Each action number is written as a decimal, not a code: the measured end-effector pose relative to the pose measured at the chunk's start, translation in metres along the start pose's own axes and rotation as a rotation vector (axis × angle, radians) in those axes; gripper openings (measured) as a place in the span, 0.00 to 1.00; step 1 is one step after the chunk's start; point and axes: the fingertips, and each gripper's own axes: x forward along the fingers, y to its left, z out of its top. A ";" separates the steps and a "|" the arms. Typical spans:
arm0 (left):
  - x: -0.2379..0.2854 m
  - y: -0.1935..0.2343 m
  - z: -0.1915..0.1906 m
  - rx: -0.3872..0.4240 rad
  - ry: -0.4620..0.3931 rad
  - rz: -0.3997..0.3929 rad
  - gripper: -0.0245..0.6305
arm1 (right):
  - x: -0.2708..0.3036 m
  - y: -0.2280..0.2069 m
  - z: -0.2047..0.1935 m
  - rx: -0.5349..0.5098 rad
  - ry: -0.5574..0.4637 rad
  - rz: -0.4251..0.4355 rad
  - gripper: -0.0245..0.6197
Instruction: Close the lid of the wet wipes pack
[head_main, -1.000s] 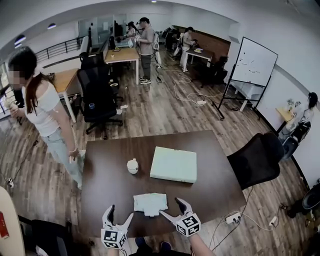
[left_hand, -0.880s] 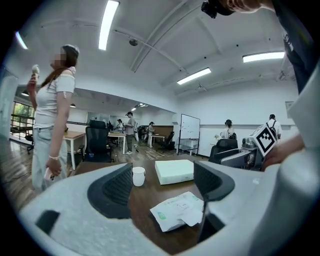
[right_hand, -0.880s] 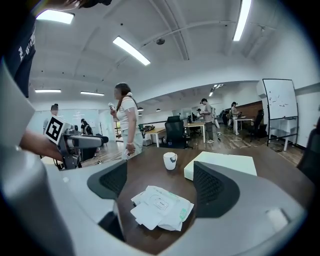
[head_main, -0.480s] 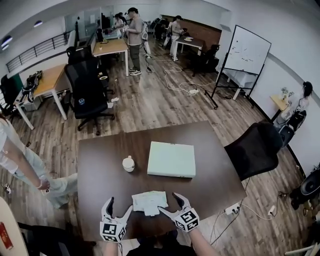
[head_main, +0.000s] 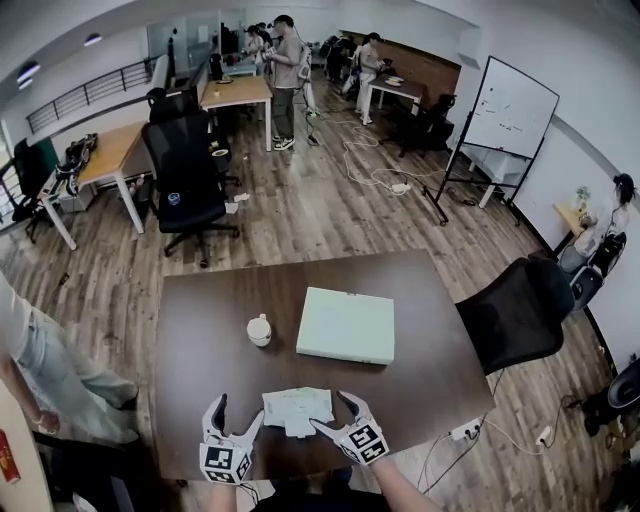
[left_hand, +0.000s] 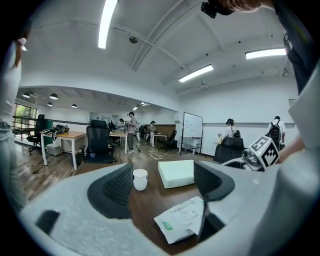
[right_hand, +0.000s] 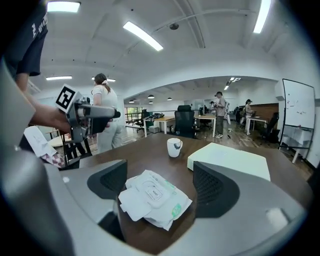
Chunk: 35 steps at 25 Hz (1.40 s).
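Flanking the wet wipes pack (head_main: 297, 408), left gripper (head_main: 237, 410) and right gripper (head_main: 330, 410) stand spread, empty; next, press the apparently open lid (right_hand: 131, 204) down.

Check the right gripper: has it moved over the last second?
Yes. The right gripper has edged left, closer to the wet wipes pack, which has stayed put.

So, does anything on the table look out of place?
Only the wet wipes pack: its lid flap lies folded open beside the opening. The cup stands upright; the box lies flat.
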 end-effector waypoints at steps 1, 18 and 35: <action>0.000 0.000 0.000 0.000 0.001 0.001 0.61 | 0.004 0.001 -0.008 -0.014 0.024 0.008 0.70; -0.002 0.012 -0.001 -0.016 0.002 0.034 0.61 | 0.041 0.035 -0.104 -0.228 0.298 0.135 0.72; -0.016 0.018 -0.004 -0.030 0.000 0.059 0.61 | 0.055 0.033 -0.141 -0.401 0.433 0.100 0.71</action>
